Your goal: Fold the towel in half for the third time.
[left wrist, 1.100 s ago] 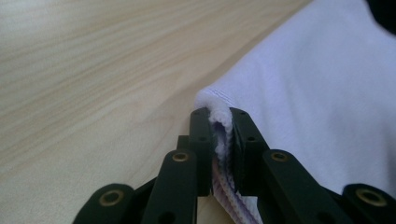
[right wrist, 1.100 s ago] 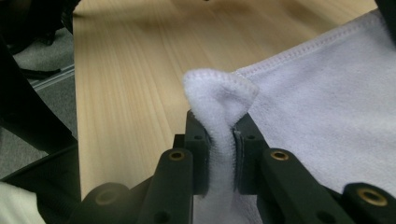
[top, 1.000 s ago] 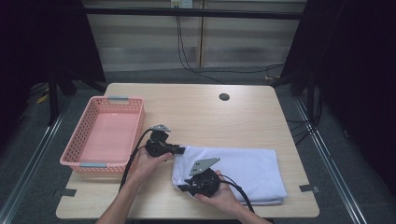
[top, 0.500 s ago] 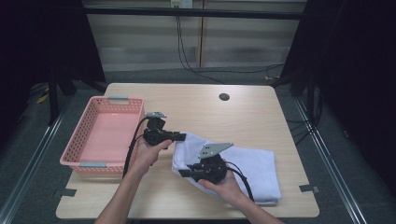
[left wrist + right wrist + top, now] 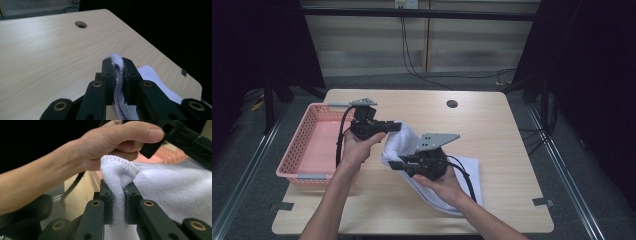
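Above the table [image 5: 492, 125], beside the pink basket [image 5: 307, 150], white towel [image 5: 407, 142] hangs between left gripper [image 5: 396, 127] and right gripper [image 5: 395, 165], each set of jaws pinching a hemmed edge; looks soft, light, limp terry, best held at corners.

A pale wooden table [image 5: 492, 130] is standing on grey floor [image 5: 242, 165], with black cables [image 5: 412, 55] trailing past dark curtains [image 5: 592, 75].

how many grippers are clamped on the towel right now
2. The left gripper pinches the white towel at its lifted edge near the pink basket; the right gripper pinches it lower, nearer the person.
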Demonstrator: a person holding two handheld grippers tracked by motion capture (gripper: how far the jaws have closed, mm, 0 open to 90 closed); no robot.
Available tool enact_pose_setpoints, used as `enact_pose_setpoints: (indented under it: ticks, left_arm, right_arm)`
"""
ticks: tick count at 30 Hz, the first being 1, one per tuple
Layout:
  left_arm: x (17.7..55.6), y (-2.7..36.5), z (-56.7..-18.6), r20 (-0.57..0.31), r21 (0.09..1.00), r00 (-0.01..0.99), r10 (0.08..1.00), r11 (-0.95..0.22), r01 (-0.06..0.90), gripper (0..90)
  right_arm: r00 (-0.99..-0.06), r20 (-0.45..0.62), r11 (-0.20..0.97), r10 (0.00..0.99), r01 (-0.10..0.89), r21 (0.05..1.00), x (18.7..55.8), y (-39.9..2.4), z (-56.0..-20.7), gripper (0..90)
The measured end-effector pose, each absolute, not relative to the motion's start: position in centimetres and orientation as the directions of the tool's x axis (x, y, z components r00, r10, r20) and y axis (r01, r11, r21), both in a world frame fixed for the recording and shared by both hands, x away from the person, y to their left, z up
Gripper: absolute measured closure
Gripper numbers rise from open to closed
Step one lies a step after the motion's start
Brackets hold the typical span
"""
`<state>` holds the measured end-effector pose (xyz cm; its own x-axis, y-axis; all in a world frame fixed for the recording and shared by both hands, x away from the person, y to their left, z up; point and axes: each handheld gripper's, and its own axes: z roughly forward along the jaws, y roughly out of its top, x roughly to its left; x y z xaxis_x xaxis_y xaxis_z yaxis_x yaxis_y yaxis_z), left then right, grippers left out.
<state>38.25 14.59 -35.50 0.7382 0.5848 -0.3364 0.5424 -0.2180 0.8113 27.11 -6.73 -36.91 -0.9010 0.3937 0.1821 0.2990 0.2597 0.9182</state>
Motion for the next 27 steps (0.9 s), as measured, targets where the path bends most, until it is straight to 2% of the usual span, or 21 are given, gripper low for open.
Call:
enact_pose_setpoints:
  ticks: [2,4,7,13,27]
  left_arm:
    - [38.1,15.2,-35.1,-0.299,0.816,0.735,0.608,-0.236,0.527,82.0]
    - [38.1,15.4,-35.6,-0.304,0.813,0.735,0.606,-0.237,0.531,81.9]
    - [38.1,15.5,-37.2,-0.347,0.799,0.725,0.595,-0.218,0.561,81.9]
    - [38.0,14.2,-39.4,-0.356,0.786,0.726,0.588,-0.232,0.574,81.7]
    - [38.8,6.4,-40.8,-0.358,0.768,0.773,0.523,-0.306,0.563,81.0]
  right_arm:
    - [-0.903,0.167,0.252,0.395,0.281,0.926,27.0,-6.1,-36.1,80.5]
    - [-0.901,0.173,0.241,0.397,0.285,0.928,27.1,-5.8,-36.1,80.6]
    - [-0.899,0.174,0.244,0.402,0.288,0.926,26.8,-5.5,-37.2,80.6]
    - [-0.874,0.203,0.221,0.442,0.325,0.920,25.9,-7.0,-39.8,80.6]
    - [-0.777,0.194,0.172,0.598,0.361,0.917,23.1,-14.0,-41.8,80.2]
